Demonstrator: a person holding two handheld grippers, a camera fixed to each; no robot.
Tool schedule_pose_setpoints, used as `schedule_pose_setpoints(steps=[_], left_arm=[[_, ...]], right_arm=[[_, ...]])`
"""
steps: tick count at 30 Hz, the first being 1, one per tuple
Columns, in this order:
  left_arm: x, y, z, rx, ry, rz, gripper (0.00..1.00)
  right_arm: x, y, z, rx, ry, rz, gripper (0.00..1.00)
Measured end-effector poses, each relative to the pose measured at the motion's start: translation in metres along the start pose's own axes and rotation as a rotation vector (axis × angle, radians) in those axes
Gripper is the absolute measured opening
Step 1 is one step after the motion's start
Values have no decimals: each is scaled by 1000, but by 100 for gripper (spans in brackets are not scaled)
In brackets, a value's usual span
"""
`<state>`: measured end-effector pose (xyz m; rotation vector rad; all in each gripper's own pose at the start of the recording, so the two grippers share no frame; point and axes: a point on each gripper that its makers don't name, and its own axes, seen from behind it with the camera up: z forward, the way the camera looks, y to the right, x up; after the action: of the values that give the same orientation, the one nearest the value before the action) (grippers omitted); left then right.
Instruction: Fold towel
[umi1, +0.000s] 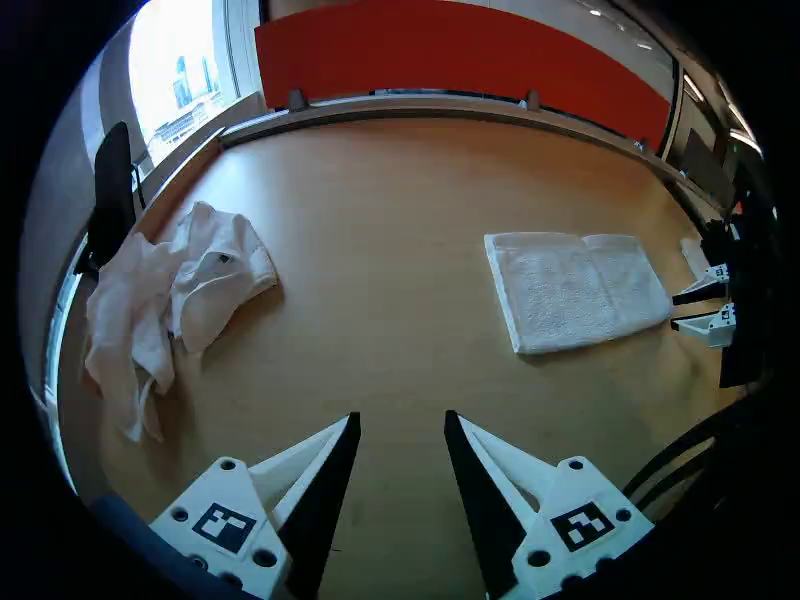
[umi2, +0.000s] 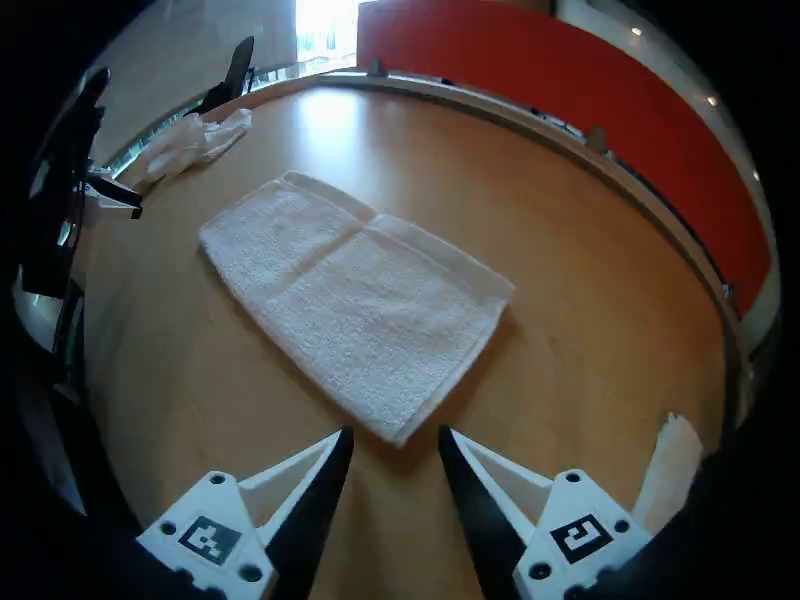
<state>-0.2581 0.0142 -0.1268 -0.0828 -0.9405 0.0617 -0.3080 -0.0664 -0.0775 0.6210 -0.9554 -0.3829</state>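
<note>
White scrap (umi2: 672, 470) at lower rt edge of right gripper view was cut off, couldn't ID. Left gripper view: right gripper (umi1: 678, 310) half lost in dark edge; window (umi1: 180, 70) was blown out.

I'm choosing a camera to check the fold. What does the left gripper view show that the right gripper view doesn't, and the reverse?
Left gripper view: the left tongs close up, open over bare table, and the crumpled cloths near. Right gripper view: the right tongs close up, open just short of a corner of the folded towel. Both: towel, cloths, orange panel, and the other tongs far off at the edge.
</note>
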Motion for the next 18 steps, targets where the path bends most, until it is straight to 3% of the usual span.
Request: schedule_pose_setpoints(steps=[5,9,18], left_arm=[[1,0,-1,0,3,3,61],[1,-1,-2,0,5,3,61],[-1,-2,-2,2,4,2,61]], right_arm=[[-2,-1,1,16,-10,8,47],[-4,-1,2,28,-24,15,32],[-8,-2,3,44,-33,9,28]])
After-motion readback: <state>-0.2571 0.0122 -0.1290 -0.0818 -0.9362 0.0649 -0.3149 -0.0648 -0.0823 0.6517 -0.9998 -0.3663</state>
